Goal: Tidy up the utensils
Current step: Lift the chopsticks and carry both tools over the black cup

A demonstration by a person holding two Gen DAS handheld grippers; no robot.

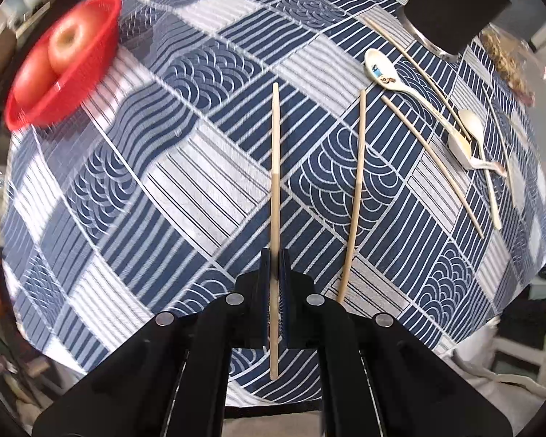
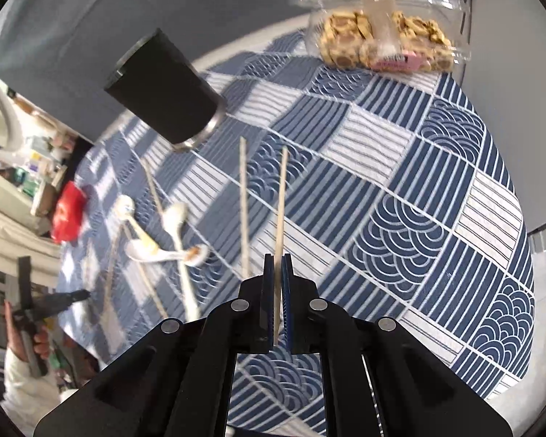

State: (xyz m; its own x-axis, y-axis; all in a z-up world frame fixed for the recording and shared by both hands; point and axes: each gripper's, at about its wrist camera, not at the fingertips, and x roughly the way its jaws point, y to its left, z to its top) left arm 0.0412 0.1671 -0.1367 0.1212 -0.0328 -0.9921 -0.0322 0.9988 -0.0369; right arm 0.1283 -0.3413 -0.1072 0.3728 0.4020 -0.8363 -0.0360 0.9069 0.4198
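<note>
1. Left wrist view: left gripper (image 1: 276, 273) has its fingers (image 1: 264, 276) clamped on a chopstick (image 1: 275, 167). Stick runs straight ahead along the fingers, clear of the cloth-covered bench (image 1: 207, 182).
2. Loose chopstick (image 1: 355, 196) lies just right of it, roughly parallel; spoons (image 1: 386, 73) and further sticks sit further right.
3. Right wrist view: right gripper (image 2: 277, 276) is likewise closed on a second chopstick (image 2: 281, 200), long axis pointing forward.
4. Black cup (image 2: 163, 91) stands ahead and left of that tip, well apart.
5. Judgement: cup is the likely holder; right hand looks nearer to it, and each stick must tip upright over the mouth.
</note>
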